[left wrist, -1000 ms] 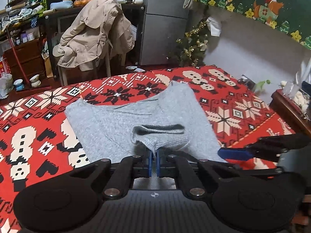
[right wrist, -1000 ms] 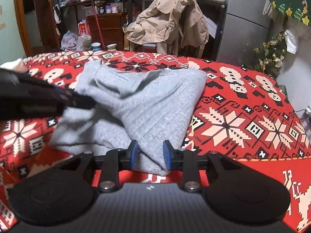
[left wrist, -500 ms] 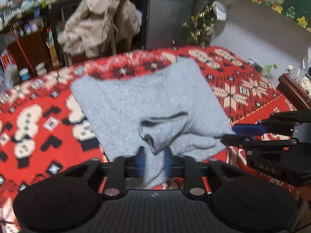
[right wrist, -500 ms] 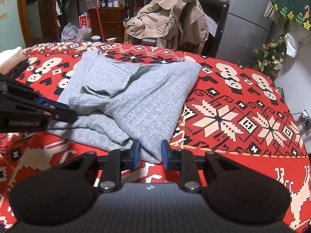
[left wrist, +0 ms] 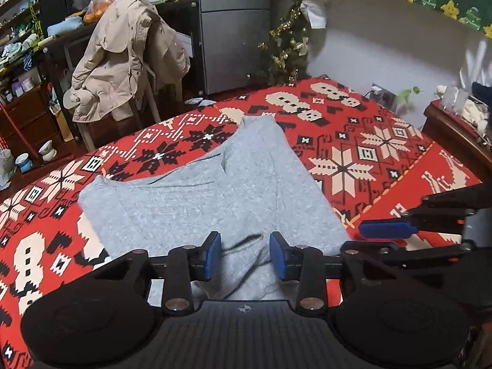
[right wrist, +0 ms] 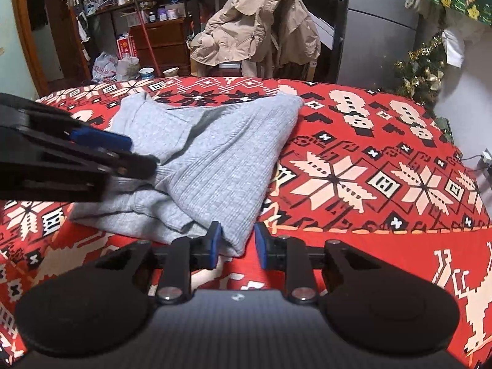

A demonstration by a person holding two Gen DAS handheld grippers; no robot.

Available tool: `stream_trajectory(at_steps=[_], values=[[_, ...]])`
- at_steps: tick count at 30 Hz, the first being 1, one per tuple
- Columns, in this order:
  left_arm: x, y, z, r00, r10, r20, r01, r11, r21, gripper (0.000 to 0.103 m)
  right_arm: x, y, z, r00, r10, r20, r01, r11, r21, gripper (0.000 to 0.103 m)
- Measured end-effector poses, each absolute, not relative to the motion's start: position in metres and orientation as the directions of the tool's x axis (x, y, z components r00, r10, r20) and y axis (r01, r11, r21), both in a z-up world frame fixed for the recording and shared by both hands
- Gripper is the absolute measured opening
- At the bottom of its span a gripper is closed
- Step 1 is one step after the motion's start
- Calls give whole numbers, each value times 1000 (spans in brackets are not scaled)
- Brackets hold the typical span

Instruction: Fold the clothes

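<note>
Left wrist view: the left gripper (left wrist: 245, 255) hides the near hem of the grey sweater (left wrist: 215, 190), which lies on the red patterned blanket (left wrist: 353, 141), narrowing away toward the coat-draped chair (left wrist: 123, 61). Its jaws are opening, cloth between but unpressed.

Right wrist view: the right gripper (right wrist: 235, 244) stands apart around the sweater's (right wrist: 227, 160) near corner, pads not pressing; the left gripper's (right wrist: 129, 153) body covers the sweater's left part.
</note>
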State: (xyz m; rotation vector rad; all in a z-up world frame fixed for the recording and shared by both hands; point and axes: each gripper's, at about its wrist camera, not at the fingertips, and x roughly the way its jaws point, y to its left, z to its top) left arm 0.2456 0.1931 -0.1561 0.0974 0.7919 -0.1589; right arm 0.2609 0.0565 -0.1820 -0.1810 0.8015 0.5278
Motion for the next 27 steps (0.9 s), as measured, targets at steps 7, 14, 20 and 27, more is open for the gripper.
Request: stream_trajectory(at_steps=[7, 14, 20, 27], values=[[251, 195, -161, 691, -80, -718, 140, 990, 25, 3, 263, 54, -179, 577, 389, -718, -508, 859, 58, 26], [249, 223, -142, 720, -79, -689, 28, 996, -85, 3, 266, 49, -168, 581, 414, -701, -512, 855, 82, 27], [252, 249, -137, 708, -132, -694, -15, 980, -201, 3, 267, 57, -167, 572, 424, -702, -534, 842, 73, 28], [257, 264, -144, 703, -90, -705, -58, 981, -183, 3, 264, 78, -179, 543, 424, -725, -566, 822, 56, 31]])
